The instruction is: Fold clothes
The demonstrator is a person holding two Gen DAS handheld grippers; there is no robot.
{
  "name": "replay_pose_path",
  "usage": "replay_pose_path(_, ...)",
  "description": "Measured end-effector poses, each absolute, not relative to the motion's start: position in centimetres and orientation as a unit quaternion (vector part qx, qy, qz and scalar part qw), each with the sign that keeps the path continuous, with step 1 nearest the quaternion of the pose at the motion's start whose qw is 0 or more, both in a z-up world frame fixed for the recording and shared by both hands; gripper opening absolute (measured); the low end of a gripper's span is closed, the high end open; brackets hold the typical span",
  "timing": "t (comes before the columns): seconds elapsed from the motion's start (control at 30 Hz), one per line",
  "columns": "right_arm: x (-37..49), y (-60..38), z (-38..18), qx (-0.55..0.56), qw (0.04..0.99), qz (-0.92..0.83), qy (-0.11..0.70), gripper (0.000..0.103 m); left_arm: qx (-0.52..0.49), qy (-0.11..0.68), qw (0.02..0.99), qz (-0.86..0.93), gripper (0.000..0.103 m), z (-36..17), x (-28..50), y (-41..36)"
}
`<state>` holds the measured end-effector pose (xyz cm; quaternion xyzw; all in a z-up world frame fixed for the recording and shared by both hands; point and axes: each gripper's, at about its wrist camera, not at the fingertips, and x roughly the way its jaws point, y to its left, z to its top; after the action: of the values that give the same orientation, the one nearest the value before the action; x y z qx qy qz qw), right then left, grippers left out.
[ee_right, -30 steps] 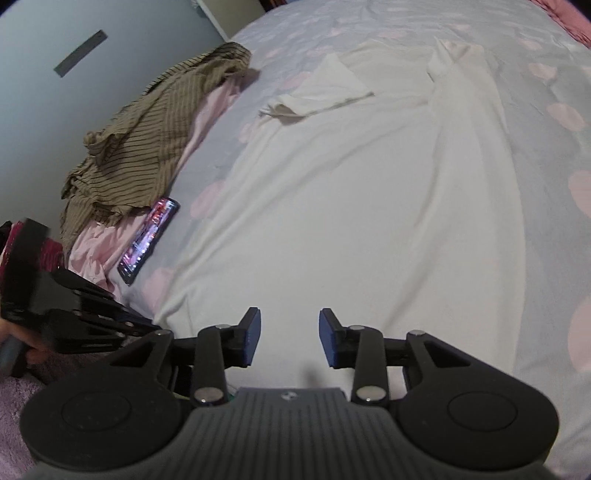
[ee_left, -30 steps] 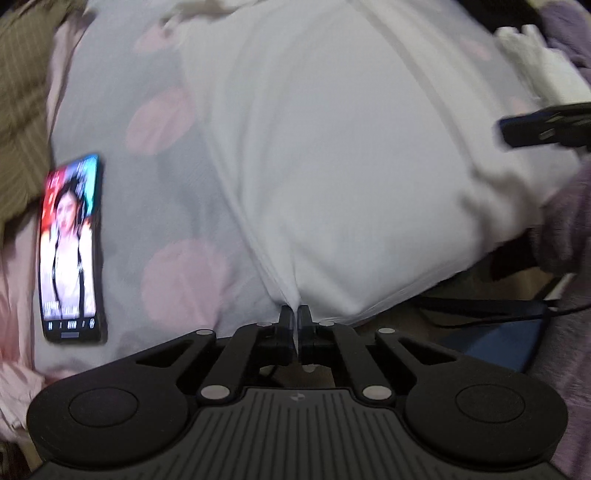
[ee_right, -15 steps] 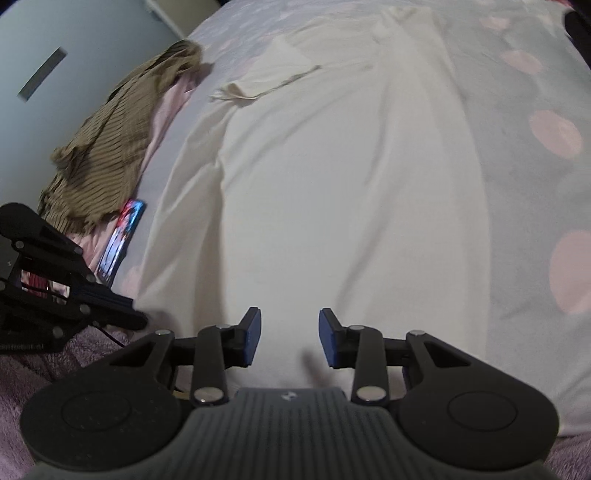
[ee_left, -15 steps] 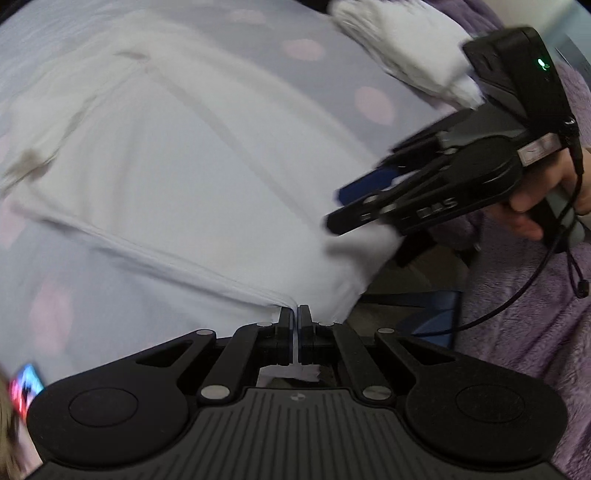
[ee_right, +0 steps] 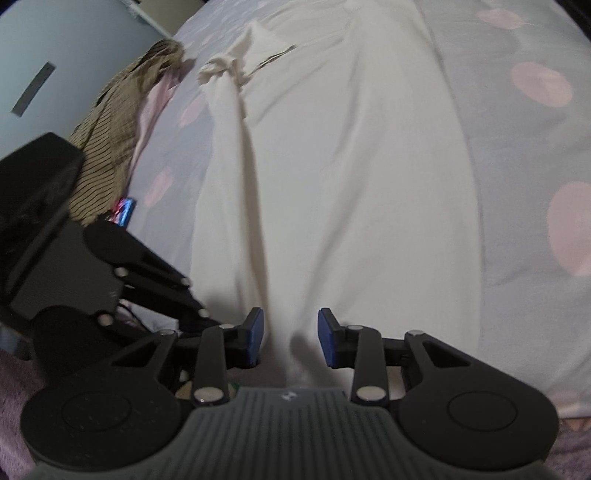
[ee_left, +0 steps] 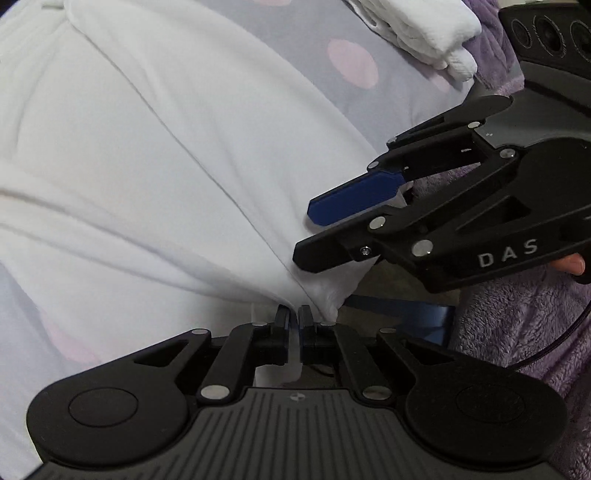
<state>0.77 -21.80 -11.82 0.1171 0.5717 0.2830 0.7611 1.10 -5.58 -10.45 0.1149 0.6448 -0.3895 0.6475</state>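
Garment: a white shirt [ee_left: 155,155] lies spread on the bed, stretching away ahead of both my claws; in the right wrist view [ee_right: 332,184] its far end shows a short sleeve turned over.
Hem: the near edge bunches up right at my left claw's tips, drawn into a taut ridge running up and left from them.
Left claw [ee_left: 294,314]: pressed almost together, pinching the shirt's near corner; a thin strip of white cloth shows in the slit between the jaws.
Right claw [ee_right: 290,330]: spread, jaws apart over the near hem, blue pads facing each other; cloth lies under the gap, and I see no pad pressing on it.
Claws to each other: my right claw sits just above and to the right of my left one, its tips over the same corner.
Bed sheet [ee_left: 314,81]: grey with pink dots, beyond and beside the shirt.
Folded white clothes [ee_left: 424,29]: far ahead, right of my left claw.
Striped brown garment [ee_right: 122,122]: heaped far left of my right claw.
Phone [ee_right: 123,210]: beside that heap, partly hidden.
Purple fleece [ee_left: 517,332]: right of my left claw.
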Motion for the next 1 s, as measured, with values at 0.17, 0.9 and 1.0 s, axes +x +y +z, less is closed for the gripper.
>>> replay_pose_path(0.17, 0.3, -20.6, -12.3, 0.11, 0.748, 0.308, 0.577, 0.032, 0.102, 0.65, 0.626, -0.418, 0.013, -10.6, -1.2, -5.4)
replay_pose_path(0.9, 0.2, -16.7, -14.4, 0.033, 0.746, 0.315, 0.586, 0.03, -0.099, 0.534, 0.829, -0.133, 0.044, -2.9, 18.0, 12.0)
replay_pose_path(1.0, 0.3, -16.7, -14.6, 0.032, 0.744, 0.318, 0.587, 0.029, -0.151, 0.532, 0.828, -0.098, 0.046, -4.3, 21.5, 14.0)
